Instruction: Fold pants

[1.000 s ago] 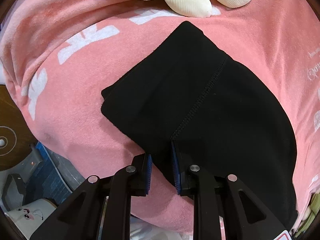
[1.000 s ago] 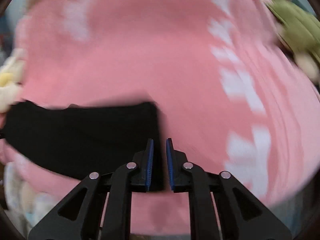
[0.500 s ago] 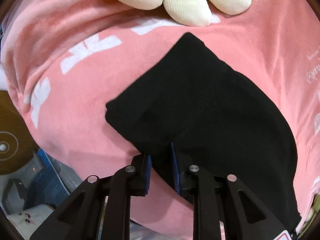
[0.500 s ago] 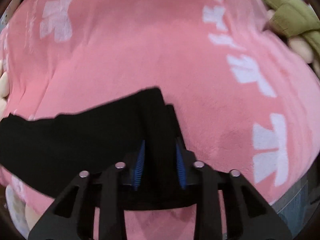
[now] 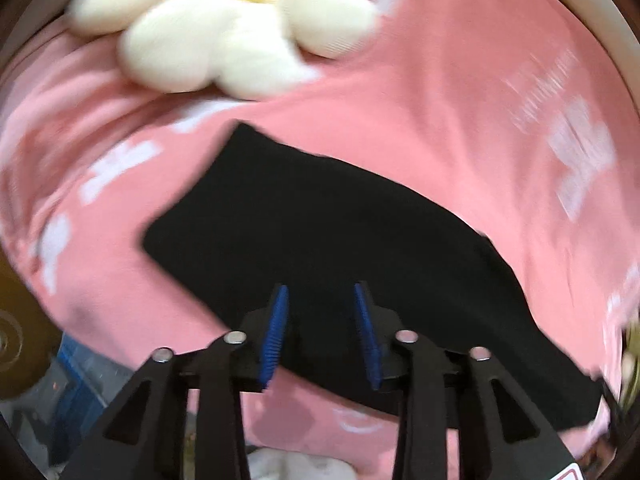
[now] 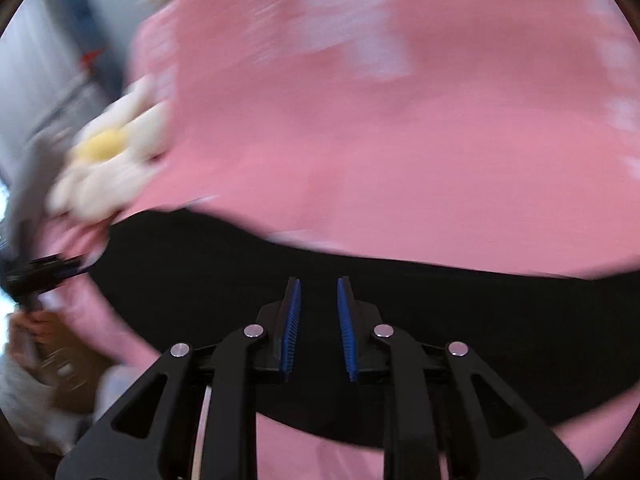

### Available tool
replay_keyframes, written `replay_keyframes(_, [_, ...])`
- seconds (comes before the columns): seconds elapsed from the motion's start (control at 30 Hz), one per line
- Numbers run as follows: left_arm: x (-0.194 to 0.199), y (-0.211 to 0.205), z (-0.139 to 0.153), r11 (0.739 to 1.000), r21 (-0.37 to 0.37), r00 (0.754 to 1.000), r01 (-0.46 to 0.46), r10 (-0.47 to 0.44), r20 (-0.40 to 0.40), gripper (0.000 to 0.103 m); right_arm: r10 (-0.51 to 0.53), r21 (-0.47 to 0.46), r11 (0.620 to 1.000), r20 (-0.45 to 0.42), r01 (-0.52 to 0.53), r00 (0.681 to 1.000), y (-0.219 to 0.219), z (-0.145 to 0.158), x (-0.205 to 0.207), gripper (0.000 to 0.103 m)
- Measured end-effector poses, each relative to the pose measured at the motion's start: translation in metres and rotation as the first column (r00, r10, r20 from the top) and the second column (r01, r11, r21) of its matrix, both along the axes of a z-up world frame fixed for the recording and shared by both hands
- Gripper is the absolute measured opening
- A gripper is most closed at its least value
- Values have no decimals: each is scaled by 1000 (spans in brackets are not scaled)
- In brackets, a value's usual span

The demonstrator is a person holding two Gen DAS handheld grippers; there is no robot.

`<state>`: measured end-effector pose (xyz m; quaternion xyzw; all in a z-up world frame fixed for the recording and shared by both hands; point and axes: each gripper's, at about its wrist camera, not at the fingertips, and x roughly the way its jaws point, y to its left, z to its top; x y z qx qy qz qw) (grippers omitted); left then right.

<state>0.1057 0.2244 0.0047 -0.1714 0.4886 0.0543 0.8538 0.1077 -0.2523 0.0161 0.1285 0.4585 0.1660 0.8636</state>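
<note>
Black pants (image 5: pixel 340 240) flat on pink blanket (image 5: pixel 440 100). Left gripper (image 5: pixel 320 320) jaws opening, nothing pinched; right gripper (image 6: pixel 318 320) jaws opening, narrow gap, empty, above fabric.

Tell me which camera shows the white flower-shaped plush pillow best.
The left wrist view: the white flower-shaped plush pillow fills the upper part, petals and yellow centre visible, though blurred. The right wrist view shows it smaller, at the left edge, more smeared.

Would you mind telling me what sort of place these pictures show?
Probably a bedroom at home: black pants lie on a pink blanket that looks spread over a bed, with a flower-shaped cushion near them.
</note>
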Motion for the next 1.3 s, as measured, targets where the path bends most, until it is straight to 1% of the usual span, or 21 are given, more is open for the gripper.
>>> replay_keyframes(0.03, [3, -12, -7, 999, 42, 999, 30, -29, -16, 40, 71, 29, 997, -23, -70, 997, 39, -9, 22, 18])
replay_keyframes(0.07, [7, -21, -18, 993, 101, 998, 52, -48, -47, 40, 100, 31, 995, -22, -99, 995, 60, -15, 36, 18])
replay_keyframes(0.1, [8, -24, -27, 990, 128, 996, 60, -51, -69, 40, 132, 29, 991, -26, -132, 991, 83, -20, 53, 18])
replay_keyframes(0.13, [8, -23, -38, 989, 132, 994, 63, -50, -101, 40, 162, 31, 986, -45, -161, 986, 102, -26, 68, 18])
replay_keyframes(0.2, [1, -13, -61, 996, 75, 989, 41, -30, -147, 40, 183, 23, 983, -65, -182, 981, 137, -34, 97, 18])
replay_keyframes(0.27, [-7, -5, -66, 998, 41, 994, 51, -47, -100, 42, 208, -14, 978, -65, -209, 976, 166, -39, 116, 19])
replay_keyframes(0.37, [-8, -8, -66, 993, 70, 992, 92, -85, -91, 42, 281, -18, 958, -151, -287, 948, 209, -63, 143, 19])
replay_keyframes(0.4, [-8, -10, -66, 992, 80, 992, 98, -91, -89, 43, 274, -49, 957, -163, -285, 948, 219, -73, 154, 15])
replay_keyframes(0.43, [-7, -12, -67, 990, 94, 991, 107, -99, -87, 43, 273, -62, 957, -141, -284, 952, 224, -76, 162, 14])
replay_keyframes(0.47, [-7, -15, -67, 986, 116, 991, 117, -108, -82, 44, 267, -73, 959, -99, -275, 958, 227, -76, 170, 14])
replay_keyframes(0.53, [-7, -17, -67, 984, 129, 991, 121, -112, -75, 45, 219, -97, 969, -97, -228, 971, 228, -71, 183, 14])
replay_keyframes(0.67, [-9, -17, -67, 984, 119, 990, 130, -123, -63, 45, 190, -107, 977, 17, -187, 982, 224, -36, 162, 19])
replay_keyframes(0.73, [-10, -17, -68, 985, 111, 990, 133, -127, -56, 46, 213, -110, 971, -6, -212, 977, 228, -46, 155, 18])
replay_keyframes(0.77, [-10, -16, -69, 985, 111, 990, 133, -128, -55, 46, 220, -153, 962, -59, -226, 974, 233, -63, 159, 18])
replay_keyframes(0.83, [-9, -18, -68, 984, 119, 990, 133, -127, -60, 47, 201, -151, 967, -38, -204, 979, 226, -70, 160, 18])
replay_keyframes(0.9, [-9, -18, -66, 985, 110, 990, 130, -123, -66, 48, 138, -145, 980, -4, -137, 990, 216, -53, 154, 21])
replay_keyframes(0.97, [-16, -13, -63, 990, 78, 991, 119, -114, -65, 50, 133, -108, 986, 61, -126, 989, 197, -31, 134, 21])
replay_keyframes(1.0, [-20, -11, -59, 993, 48, 993, 108, -106, -52, 51, 121, -125, 986, 92, -109, 988, 184, -23, 118, 22])
replay_keyframes(1.03, [-24, -11, -57, 995, 24, 995, 99, -98, -36, 55, 104, -147, 985, 109, -88, 989, 165, -17, 101, 22])
replay_keyframes(1.17, [-33, -20, -56, 997, 2, 996, 77, -77, -38, 56, -7, -195, 980, 90, 25, 996, 92, -17, 44, 22])
replay_keyframes(1.3, [-38, -47, -47, 995, 14, 995, 97, -96, -37, 56, -151, -293, 941, 83, 169, 985, 9, -17, -16, 22])
